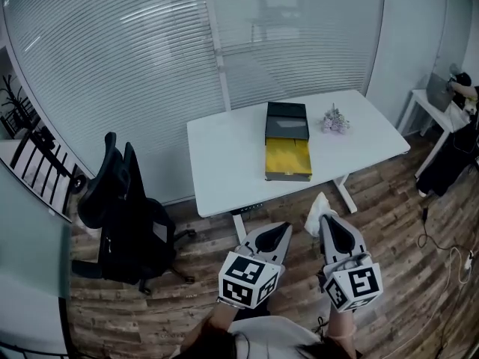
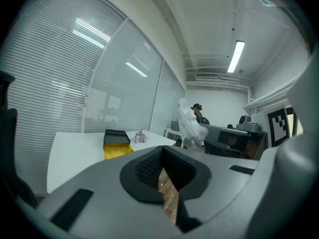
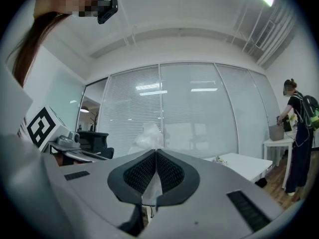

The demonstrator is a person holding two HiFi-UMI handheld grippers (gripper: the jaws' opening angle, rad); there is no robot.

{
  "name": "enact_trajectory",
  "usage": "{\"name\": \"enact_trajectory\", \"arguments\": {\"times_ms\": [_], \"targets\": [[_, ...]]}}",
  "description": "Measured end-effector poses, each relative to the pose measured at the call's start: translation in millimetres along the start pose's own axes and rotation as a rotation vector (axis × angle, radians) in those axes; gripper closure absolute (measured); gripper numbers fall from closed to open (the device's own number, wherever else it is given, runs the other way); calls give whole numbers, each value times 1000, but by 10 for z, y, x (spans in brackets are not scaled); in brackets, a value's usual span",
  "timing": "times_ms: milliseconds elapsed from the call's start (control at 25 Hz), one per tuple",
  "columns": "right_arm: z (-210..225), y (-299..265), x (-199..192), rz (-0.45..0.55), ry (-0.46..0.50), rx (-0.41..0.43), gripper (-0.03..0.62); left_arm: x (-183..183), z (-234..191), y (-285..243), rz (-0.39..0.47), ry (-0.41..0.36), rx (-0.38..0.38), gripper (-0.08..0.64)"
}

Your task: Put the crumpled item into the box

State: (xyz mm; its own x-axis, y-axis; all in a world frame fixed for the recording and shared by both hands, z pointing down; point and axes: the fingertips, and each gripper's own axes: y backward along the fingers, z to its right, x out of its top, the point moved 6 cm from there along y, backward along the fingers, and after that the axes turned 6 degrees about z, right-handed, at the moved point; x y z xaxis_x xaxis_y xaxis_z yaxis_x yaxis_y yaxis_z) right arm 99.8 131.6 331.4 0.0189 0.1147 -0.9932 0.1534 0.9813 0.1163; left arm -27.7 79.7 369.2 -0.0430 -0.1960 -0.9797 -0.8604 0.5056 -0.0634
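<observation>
**DESK:** Where did we find the crumpled white item (image 1: 315, 217)?

**FIELD:** Off the table altogether. We saw it pinched in the right gripper (image 1: 328, 220), whose jaws were clamped on a thin fold of it while the rest billowed out past the tips. It hung over the wooden floor (image 1: 389, 223), near the front edge of the white table (image 1: 224, 163). Whether it was thin plastic or paper, we could not tell.

**DESK:** And the box (image 1: 287, 159)?

**FIELD:** It lay open on the table, well apart from the item. Its yellow compartment was nearer to us and its black part lay at the far end, toward the blinds (image 1: 135, 58).

**DESK:** What did we note of the other tool?

**FIELD:** The left gripper (image 1: 282, 232) hung just beside the right one, also over the floor. Its jaws met at the tips with nothing between them, and only a sliver of floorboards showed through the narrow gap lower down.

**DESK:** Anything else in our frame?

**FIELD:** A small pale purple cluster (image 1: 335, 120) sat on the table just right of the box, too small for us to identify. A black office chair (image 1: 120, 215) stood left of the table. At the far right, a person (image 3: 298, 133) in dark clothes stood at a second white desk (image 1: 430, 107).
</observation>
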Motion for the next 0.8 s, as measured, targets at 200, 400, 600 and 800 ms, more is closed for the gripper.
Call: {"name": "enact_trajectory", "arguments": {"times_ms": [200, 400, 600, 800], "targets": [[-28, -255, -62, -12, 2, -7, 563, -2, -256, -75, -13, -2, -6, 543], [-30, -501, -72, -18, 12, -16, 563, 52, -497, -162, -11, -4, -16, 543], [-13, -674, -66, -17, 28, -32, 563, 110, -691, -231, -4, -9, -27, 543], [19, -789, -125, -24, 25, -48, 563, 119, -828, -308, -6, -9, -32, 543]]}}
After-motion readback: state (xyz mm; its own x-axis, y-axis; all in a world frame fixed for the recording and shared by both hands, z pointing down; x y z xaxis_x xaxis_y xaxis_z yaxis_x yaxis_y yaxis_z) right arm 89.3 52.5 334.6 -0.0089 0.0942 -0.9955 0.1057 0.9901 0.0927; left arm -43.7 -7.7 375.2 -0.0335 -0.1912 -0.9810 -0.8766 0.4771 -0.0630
